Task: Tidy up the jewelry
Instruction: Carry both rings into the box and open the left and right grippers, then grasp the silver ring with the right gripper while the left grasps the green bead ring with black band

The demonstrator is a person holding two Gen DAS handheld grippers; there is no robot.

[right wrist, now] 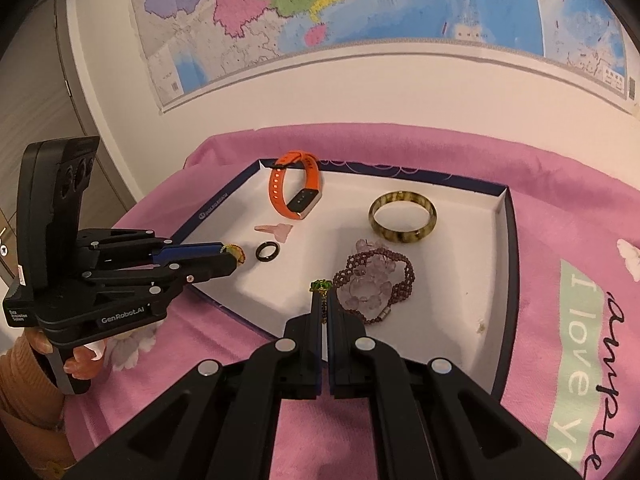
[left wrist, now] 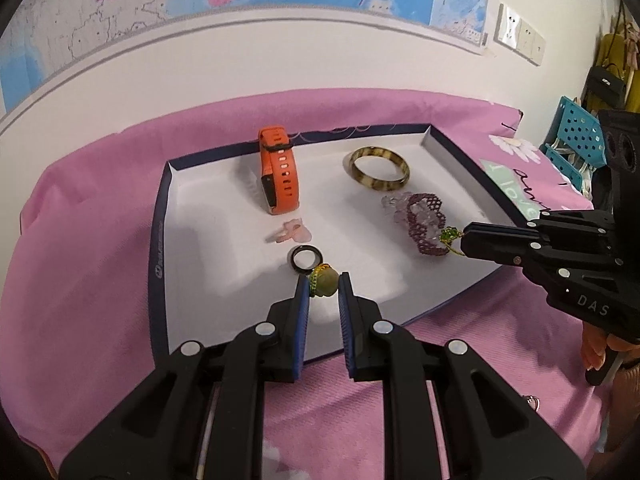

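A white tray with a dark blue rim (left wrist: 159, 240) (right wrist: 505, 264) lies on a pink cloth. In it are an orange watch band (left wrist: 278, 172) (right wrist: 296, 188), a mottled bangle (left wrist: 381, 168) (right wrist: 402, 213), a purple beaded bracelet over clear beads (left wrist: 426, 222) (right wrist: 376, 280), a pale pink piece (left wrist: 289, 233) (right wrist: 278, 231) and a black ring (left wrist: 306, 258) (right wrist: 267, 251). My left gripper (left wrist: 324, 284) (right wrist: 234, 255) has a yellow-green ring (left wrist: 322, 280) between its tips, beside the black ring. My right gripper (right wrist: 325, 300) (left wrist: 464, 240) is shut on a green-stone gold piece (right wrist: 320, 286) (left wrist: 450, 236) beside the bracelet.
The pink cloth (left wrist: 88, 264) (right wrist: 560, 208) covers the table, with printed lettering (right wrist: 580, 360) at the right. A wall map (right wrist: 360, 0) hangs behind. A blue perforated basket (left wrist: 576, 136) stands at the far right. A small item (left wrist: 534, 402) lies on the cloth near the hand.
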